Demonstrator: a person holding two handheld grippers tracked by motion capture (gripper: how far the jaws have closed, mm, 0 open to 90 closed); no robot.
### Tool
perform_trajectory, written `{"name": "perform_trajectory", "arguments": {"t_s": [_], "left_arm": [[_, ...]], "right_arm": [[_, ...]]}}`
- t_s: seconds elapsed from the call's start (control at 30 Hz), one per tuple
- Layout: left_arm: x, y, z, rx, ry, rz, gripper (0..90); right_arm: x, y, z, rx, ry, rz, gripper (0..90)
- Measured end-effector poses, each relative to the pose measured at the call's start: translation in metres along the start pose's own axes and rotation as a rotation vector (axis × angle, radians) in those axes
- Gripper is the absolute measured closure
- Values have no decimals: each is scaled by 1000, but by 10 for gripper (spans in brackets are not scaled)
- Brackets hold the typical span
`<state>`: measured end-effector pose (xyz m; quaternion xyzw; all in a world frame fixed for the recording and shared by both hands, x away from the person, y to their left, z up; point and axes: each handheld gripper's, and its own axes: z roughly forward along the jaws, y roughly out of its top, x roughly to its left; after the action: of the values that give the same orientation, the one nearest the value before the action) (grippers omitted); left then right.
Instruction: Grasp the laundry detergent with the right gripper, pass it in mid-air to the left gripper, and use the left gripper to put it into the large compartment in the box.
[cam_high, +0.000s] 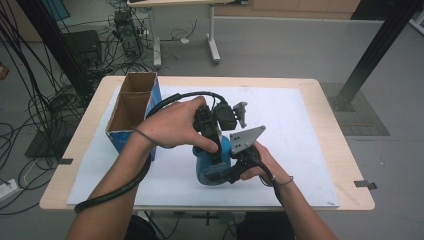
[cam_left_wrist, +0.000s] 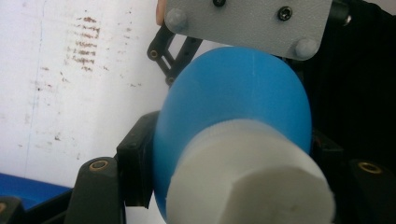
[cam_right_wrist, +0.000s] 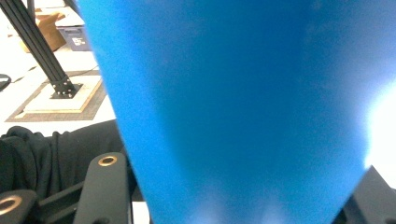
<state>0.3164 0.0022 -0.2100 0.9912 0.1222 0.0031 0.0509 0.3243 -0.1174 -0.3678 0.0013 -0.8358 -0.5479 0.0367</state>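
While both grippers clamp one blue bottle (cam_high: 212, 167) near the table's (cam_high: 320, 150) front edge, its white cap (cam_left_wrist: 247, 177) sits in the left gripper (cam_high: 216, 150).
Left gripper bears down from twelve o'clock, clenched on the cap end; right gripper (cam_high: 231, 172) comes in from four o'clock, clenched on the body. Long axis roughly upright, so the cap probably twists off next.

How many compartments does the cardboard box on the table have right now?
2. The cardboard box at the table's left stands open-topped: one compartment at its far end, one nearer the person's left hand. Both look empty, though their floors are partly hidden.
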Motion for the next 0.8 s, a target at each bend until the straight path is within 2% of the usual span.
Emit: {"name": "perform_trajectory", "arguments": {"t_s": [0.4, 0.63, 0.77, 0.8], "left_arm": [[0, 5, -3, 8, 9, 9, 362], [1, 5, -5, 5, 17, 0, 364], [1, 5, -6, 1, 14, -9, 364], [2, 5, -6, 6, 16, 0, 364]], "right_arm": [[0, -2, -1, -39, -3, 15, 399], [0, -3, -1, -55, -19, 23, 317], [0, -6, -3, -74, -28, 43, 267], [0, -6, -3, -78, -30, 47, 260]]}}
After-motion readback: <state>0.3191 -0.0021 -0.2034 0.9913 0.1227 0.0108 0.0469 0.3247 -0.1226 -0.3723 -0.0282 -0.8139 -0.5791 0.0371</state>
